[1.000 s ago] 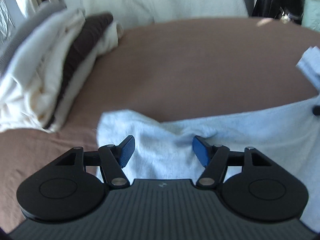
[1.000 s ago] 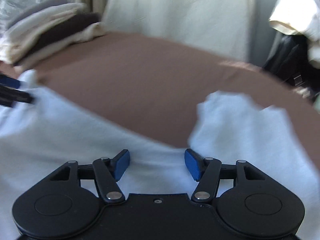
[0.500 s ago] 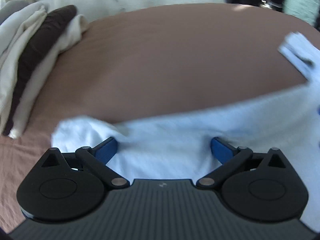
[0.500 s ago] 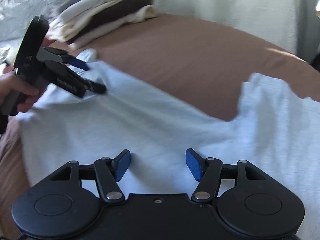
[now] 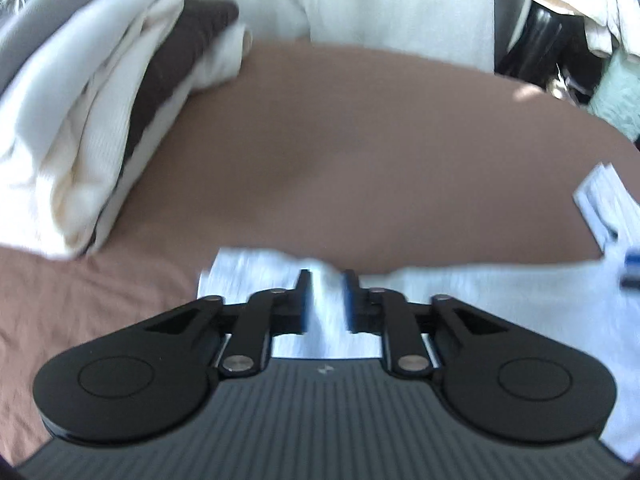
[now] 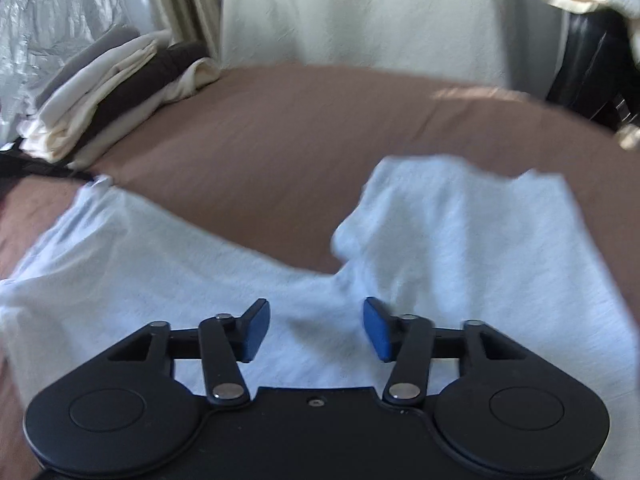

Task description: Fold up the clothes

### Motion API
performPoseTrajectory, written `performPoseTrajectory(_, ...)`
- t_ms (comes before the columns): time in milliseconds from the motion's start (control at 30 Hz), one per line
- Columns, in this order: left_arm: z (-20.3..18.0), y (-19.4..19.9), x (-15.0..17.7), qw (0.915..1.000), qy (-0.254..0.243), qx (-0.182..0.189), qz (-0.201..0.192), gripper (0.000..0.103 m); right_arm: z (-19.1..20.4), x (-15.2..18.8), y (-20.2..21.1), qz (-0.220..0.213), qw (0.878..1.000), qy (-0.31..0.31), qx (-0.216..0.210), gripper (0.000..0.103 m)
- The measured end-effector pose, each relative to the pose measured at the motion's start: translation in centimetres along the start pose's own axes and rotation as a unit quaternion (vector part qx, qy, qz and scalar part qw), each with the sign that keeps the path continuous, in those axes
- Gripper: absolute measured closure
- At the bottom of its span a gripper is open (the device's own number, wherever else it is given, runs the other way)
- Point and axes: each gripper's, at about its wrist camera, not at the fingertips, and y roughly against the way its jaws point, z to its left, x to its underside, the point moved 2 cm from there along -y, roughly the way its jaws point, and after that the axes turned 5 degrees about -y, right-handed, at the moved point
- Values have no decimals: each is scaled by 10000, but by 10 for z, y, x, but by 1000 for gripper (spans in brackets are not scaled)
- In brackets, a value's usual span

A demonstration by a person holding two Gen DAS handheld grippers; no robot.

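The pale blue garment lies spread across the brown bed cover, its near part under both of my tools and one sleeve-like flap reaching away on the right side of the right wrist view. It is flat enough to work on but rumpled along its far edge, so I judge the folding has barely begun and I am taking hold of the edge nearest me.

My left gripper sits over the garment's left end, where a corner of cloth pokes out onto the cover. Its jaws are closing with a strip of the blue fabric between the pads; a narrow gap shows on each side of the cloth, so they do not appear to press on it yet. I hold it there because that corner is the handle I need to lift one side.

My right gripper hangs over the middle of the garment, near the notch where the flap meets the body. Its jaws are also closing but stand well apart, with the cloth lying below them, not pinched.

Further out, a stack of folded clothes in cream, dark brown and grey rests at the far left of the bed, well apart from the garment, presumably where finished pieces go.
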Motion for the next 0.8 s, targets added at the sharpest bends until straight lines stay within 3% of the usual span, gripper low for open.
performPoseTrajectory(33,1,1,6,9999,-82,-54,53,48,-1,-5,0,-60,9999,16,87,42)
performPoseTrajectory(67,4,0,9,9998,-146,-112,72,29,-4,-7,3,-79,9999,-39,102,42)
performPoseTrajectory(100,7,-1,11,9996,-200,-174,71,25,-8,-9,6,-97,9998,-95,118,42)
performPoseTrajectory(267,8,-18,28,9973,-647,-330,92,24,-31,-12,26,-160,9977,-512,409,40)
performPoseTrajectory(300,7,-25,30,9962,-814,-301,114,30,-37,-10,31,-168,9967,-658,437,38)
performPoseTrajectory(333,4,-31,33,9953,-930,-250,99,55,-42,-8,35,-176,9959,-779,436,38)
performPoseTrajectory(367,1,-34,33,9946,-985,-318,121,71,-47,-4,37,-198,9952,-861,430,37)
performPoseTrajectory(400,-4,-34,31,9938,-1004,-457,164,94,-52,0,35,-178,9945,-919,477,35)
performPoseTrajectory(433,-12,-36,29,9867,-1347,-894,200,100,-57,2,29,-84,9933,-984,593,35)
performPoseTrajectory(467,-21,-39,27,9706,-1870,-1500,232,103,-63,4,22,10,9920,-1049,708,35)
performPoseTrajectory(533,-21,-51,22,9453,-2296,-2298,301,103,-74,9,8,183,9883,-1182,942,35)
performPoseTrajectory(567,-9,-53,17,9532,-1951,-2283,339,103,-79,13,0,238,9860,-1256,1068,34)
performPoseTrajectory(600,9,-53,11,9692,-1316,-2047,378,103,-84,16,-6,227,9848,-1294,1132,31)
performPoseTrajectory(633,23,-50,6,9763,-851,-1958,365,103,-85,17,-8,135,9857,-1259,1110,29)
performPoseTrajectory(700,36,-35,2,9816,-494,-1834,188,103,-85,15,-9,129,9861,-1190,1151,28)
performPoseTrajectory(767,42,-19,3,9919,-208,-1252,35,93,-83,13,-10,157,9860,-1148,1203,28)
performPoseTrajectory(800,45,-14,5,9963,8,-855,35,76,-83,12,-11,161,9858,-1142,1222,26)
